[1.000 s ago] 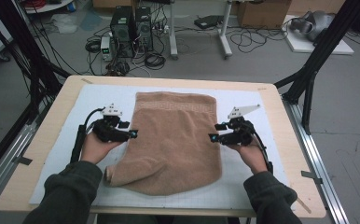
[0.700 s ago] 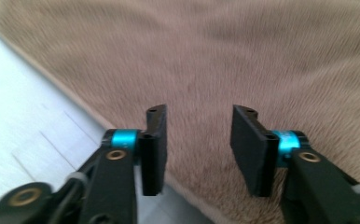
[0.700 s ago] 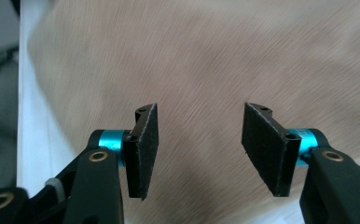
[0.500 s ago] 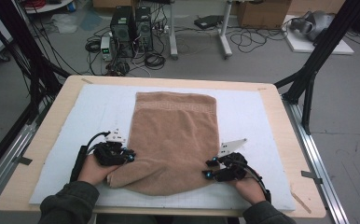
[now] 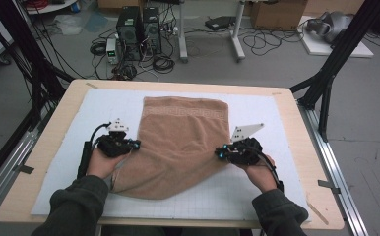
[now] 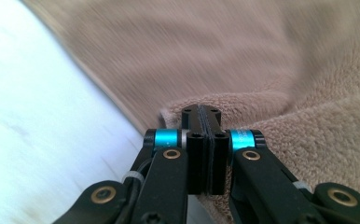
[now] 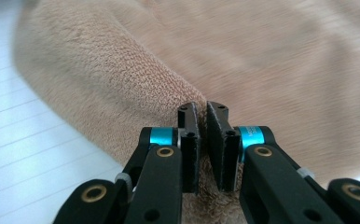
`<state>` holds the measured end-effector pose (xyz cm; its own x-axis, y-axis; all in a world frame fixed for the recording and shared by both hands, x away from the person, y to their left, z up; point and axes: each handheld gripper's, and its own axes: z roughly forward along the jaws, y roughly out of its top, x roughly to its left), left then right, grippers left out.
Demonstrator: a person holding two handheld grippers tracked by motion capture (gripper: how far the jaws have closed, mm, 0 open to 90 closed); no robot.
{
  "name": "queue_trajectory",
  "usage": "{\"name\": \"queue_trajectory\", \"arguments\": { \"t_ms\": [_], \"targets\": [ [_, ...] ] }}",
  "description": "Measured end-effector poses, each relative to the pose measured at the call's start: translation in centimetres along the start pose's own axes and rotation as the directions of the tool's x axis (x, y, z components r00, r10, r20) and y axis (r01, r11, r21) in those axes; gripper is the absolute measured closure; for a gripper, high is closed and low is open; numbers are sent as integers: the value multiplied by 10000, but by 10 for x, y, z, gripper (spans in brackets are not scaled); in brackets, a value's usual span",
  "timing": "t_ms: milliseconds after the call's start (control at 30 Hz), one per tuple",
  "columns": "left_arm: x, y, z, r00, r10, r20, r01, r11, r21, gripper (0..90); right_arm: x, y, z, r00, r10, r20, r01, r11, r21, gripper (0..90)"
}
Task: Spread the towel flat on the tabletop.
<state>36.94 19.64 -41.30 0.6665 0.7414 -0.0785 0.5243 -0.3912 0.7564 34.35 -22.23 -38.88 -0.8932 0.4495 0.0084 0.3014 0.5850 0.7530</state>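
A: Looking down from the high view, how much of the brown towel (image 5: 180,140) is hidden?

B: Its near left corner sits under the left hand-held gripper (image 5: 133,144), and part of its right edge under the right hand-held gripper (image 5: 221,153). The person's sleeves run off the bottom of that view.

A: Do the jaws hold anything?

B: Yes. Both pairs have just been closing with cloth between them. In the left gripper view the left hand-held gripper (image 6: 201,114) has its jaws pressed together, pinching a folded lip of the towel (image 6: 308,135). In the right gripper view the right hand-held gripper (image 7: 202,112) pinches a raised ridge of the towel (image 7: 122,93), with a thin slit left between the jaw tips. The far cloth is blurred in both gripper views.

A: Where does the towel lie?

B: Flat on the white gridded mat (image 5: 70,132) in the middle of the table (image 5: 45,147), far hem square to the far edge, near end rounded and bunched between the two hands.

A: Any open room?

B: Bare mat lies on both sides of the towel and in front of its near end, and a strip of bare wood runs all round the mat. Black frame legs stand at both far corners.

A: Any writing?

B: None I can read; the towel's far hem carries a woven key pattern, too small to tell more
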Motion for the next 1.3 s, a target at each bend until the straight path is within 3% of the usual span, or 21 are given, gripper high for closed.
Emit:
{"name": "queue_trajectory", "arguments": {
  "t_ms": [167, 233, 333, 500, 667, 767, 833, 933, 1100, 1233, 1300],
  "targets": [
    [20, 11, 14, 9973, -592, -444, 595, 9982, 67, 889, -33, 0, 19, 9946, 925, 469, -930, 9956, 74, 836],
    [22, 11, 16, 9975, -609, -369, 612, 9981, 70, 885, -41, -6, 32, 9918, 1214, 397, -1234, 9909, 534, 825],
    [18, 11, 4, 9984, -522, 220, 523, 9986, -50, 795, -43, -10, 40, 9895, 1423, 238, -1436, 9873, 678, 757],
    [6, 10, -32, 9992, -7, 404, 32, 9981, -616, 667, -33, -7, 16, 9908, 1310, 324, -1302, 9911, -274, 629],
    [-17, -3, -61, 9973, 474, 569, -415, 9941, -1003, 588, -8, -7, -11, 9936, 892, 690, -833, 9930, -843, 551],
    [-30, -13, -71, 9939, 605, 924, -485, 9907, -1267, 544, 9, -13, -22, 9954, 686, 668, -608, 9917, -1135, 530],
    [-41, -20, -73, 9900, 809, 1155, -664, 9900, -1248, 520, 19, -17, -24, 9979, 523, 372, -472, 9908, -1265, 530],
    [-54, -31, -67, 9841, 1126, 1371, -979, 9892, -1091, 474, 31, -22, -14, 9998, 215, -13, -215, 9950, -970, 469],
    [-60, -42, -45, 9774, 1215, 1729, -1206, 9926, -157, 435, 42, -26, 21, 9990, -15, -441, -9, 9986, -532, 396],
    [-68, -44, -30, 9676, 1869, 1697, -1993, 9781, 592, 475, 41, -22, 46, 9996, -35, -279, 34, 10000, -28, 418],
    [-69, -45, -25, 9627, 2168, 1619, -2316, 9696, 790, 569, 40, -19, 55, 9996, 110, -252, -113, 9999, -115, 445]
  ]
}}
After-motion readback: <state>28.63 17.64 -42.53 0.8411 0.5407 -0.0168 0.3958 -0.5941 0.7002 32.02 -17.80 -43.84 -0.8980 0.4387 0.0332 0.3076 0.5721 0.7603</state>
